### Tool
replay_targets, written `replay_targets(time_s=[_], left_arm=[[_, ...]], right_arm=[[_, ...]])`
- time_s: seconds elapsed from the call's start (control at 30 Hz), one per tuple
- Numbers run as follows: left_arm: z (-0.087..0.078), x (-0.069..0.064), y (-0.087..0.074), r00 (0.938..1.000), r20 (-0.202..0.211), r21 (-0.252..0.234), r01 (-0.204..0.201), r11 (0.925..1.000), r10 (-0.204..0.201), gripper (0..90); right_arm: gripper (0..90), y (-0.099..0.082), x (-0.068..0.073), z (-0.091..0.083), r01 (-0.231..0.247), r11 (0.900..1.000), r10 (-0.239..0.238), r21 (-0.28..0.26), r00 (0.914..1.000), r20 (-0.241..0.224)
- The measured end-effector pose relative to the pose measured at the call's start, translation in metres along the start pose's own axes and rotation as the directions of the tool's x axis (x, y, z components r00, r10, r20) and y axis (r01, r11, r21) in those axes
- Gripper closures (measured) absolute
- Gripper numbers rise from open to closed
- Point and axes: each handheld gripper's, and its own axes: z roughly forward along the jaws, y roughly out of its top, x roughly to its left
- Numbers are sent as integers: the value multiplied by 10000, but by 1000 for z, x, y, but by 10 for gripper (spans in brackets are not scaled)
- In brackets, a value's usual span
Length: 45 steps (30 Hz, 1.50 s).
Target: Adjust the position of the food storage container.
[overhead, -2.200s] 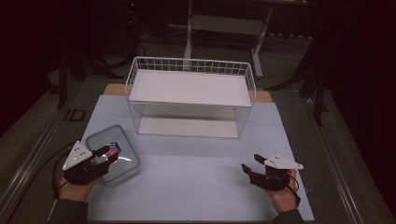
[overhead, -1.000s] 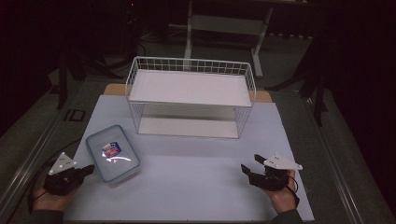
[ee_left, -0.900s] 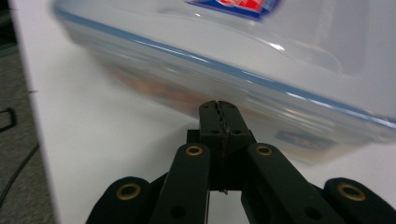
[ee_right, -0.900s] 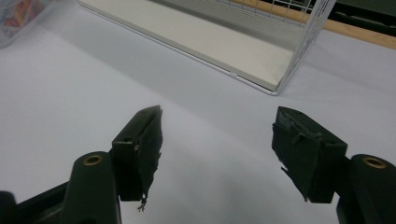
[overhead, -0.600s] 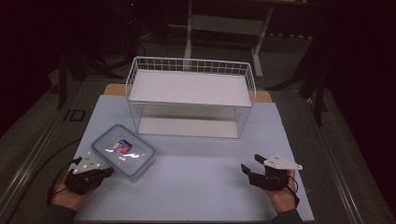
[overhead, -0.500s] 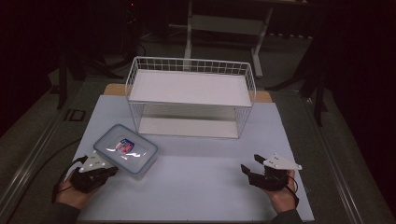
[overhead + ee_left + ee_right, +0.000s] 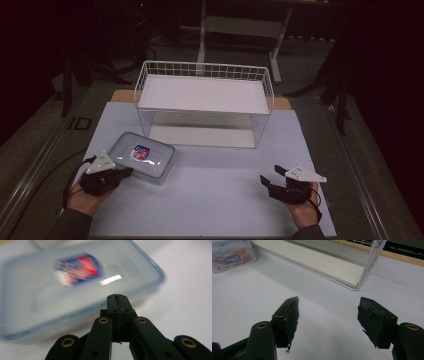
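A clear lidded plastic container [image 7: 143, 156] with a red and blue label lies flat on the white table cover, left of centre; it looks blurred in the left gripper view [image 7: 75, 285]. My left gripper [image 7: 126, 172] is shut with nothing between its jaws, and its tip [image 7: 117, 301] sits at the container's near edge. My right gripper [image 7: 270, 175] rests near the front right of the cover, open and holding nothing [image 7: 328, 311]. The container appears far off at the upper left in the right gripper view [image 7: 230, 255].
A white wire rack [image 7: 205, 100] with an upper shelf and a lower board stands at the back middle of the table; its lower board and corner post [image 7: 372, 265] lie ahead of the right gripper. A desk frame [image 7: 245, 25] stands beyond the table.
My left gripper swung out to the left, then came back right against the container. The container slid right and turned. The right gripper has stayed put.
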Motion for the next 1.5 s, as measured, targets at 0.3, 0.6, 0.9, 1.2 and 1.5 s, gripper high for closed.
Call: replay_targets(time_s=[0.3,0.6,0.9,1.2,1.5], left_arm=[[-8,56,15,9743,-1960,-833,964,9919,-1111,899],[7,87,8,9349,-2545,-892,2319,9686,-2472,897],[25,89,0,9407,-2315,-274,2486,9682,-2481,896],[23,81,-2,9487,-2026,-402,2396,9700,-2428,899],[34,45,7,9798,-1051,-320,1675,9854,-1699,899]], right_arm=[[324,0,2,2,47,10000,-47,41,10000,1],[323,0,0,-1,-43,10000,43,-4,10000,44],[322,0,0,-1,-62,10000,62,-19,10000,23],[321,0,0,1,-34,10000,34,4,10000,4],[320,0,1,1,-43,10000,43,2,10000,-5]])
